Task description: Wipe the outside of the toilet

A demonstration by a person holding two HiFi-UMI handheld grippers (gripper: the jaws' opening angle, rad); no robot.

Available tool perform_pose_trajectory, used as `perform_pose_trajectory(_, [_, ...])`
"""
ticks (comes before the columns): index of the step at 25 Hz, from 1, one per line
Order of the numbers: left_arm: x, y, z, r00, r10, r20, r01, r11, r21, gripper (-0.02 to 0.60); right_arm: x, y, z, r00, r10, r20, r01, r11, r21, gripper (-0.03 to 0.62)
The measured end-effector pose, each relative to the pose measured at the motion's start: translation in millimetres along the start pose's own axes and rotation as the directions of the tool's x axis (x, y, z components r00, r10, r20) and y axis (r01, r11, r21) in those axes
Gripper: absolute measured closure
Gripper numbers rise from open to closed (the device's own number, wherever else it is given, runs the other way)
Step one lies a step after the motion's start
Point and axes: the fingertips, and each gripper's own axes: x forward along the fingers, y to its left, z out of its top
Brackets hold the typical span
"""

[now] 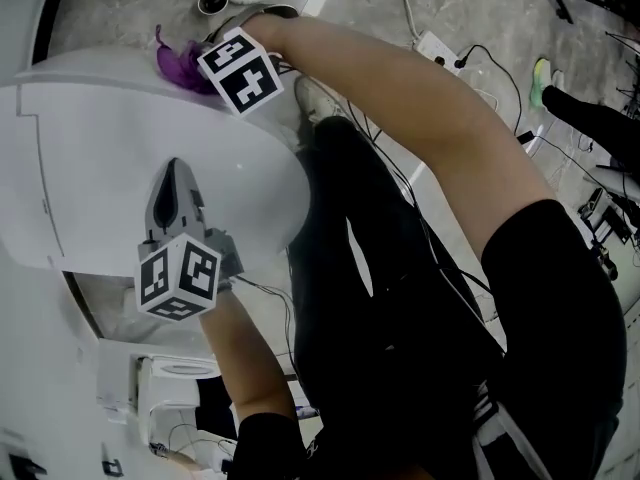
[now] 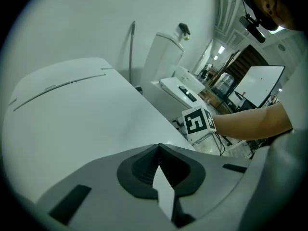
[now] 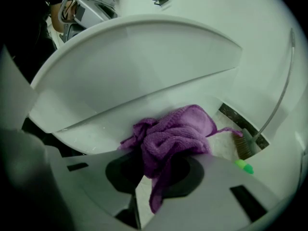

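The white toilet (image 1: 110,148) fills the left of the head view, its lid (image 2: 72,114) closed. My right gripper (image 3: 163,163) is shut on a crumpled purple cloth (image 3: 175,136) and presses it against the outside of the bowl (image 3: 96,114) below the rim. From above, the cloth (image 1: 180,66) shows at the toilet's far side, just left of the right gripper's marker cube (image 1: 240,70). My left gripper (image 1: 176,173) hovers over the lid, shut with nothing in it; its tips (image 2: 159,147) meet.
Cables and a power strip (image 1: 437,45) lie on the floor to the right. The person's black-clad legs (image 1: 400,298) stand close to the bowl. A brush (image 3: 246,145) and a metal pipe (image 3: 284,81) stand by the wall. A second toilet (image 2: 163,52) is further back.
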Motion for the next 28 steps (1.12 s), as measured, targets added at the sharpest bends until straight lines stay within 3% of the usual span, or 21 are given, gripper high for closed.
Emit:
perform_pose_trajectory(7, [-2,-33,-16,1.0,-0.021,-0.023,0.022,0.999,0.043,0.584,-11,46,-15,1.0,-0.001,-0.007,0.001,1.0,0.012,0.516])
perform_pose_trajectory(15, [-20,-80,-68,1.0,-0.003,-0.026,0.003,1.0,-0.001,0.584,-31,98,-25,0.997,-0.071,0.019,0.072,0.997,-0.021,0.516])
perform_pose_trajectory(23, [-56,-122,-131,0.997,0.067,0.037,-0.061,0.989,-0.136,0.584,-39,135,-29,0.981,-0.191,0.016,0.191,0.981,-0.027,0.516])
perform_pose_trajectory(28, [-72,-137,-171,0.993,0.112,0.048,-0.099,0.969,-0.227,0.584,-37,171,-36,0.985,-0.17,-0.03,0.167,0.983,-0.079,0.515])
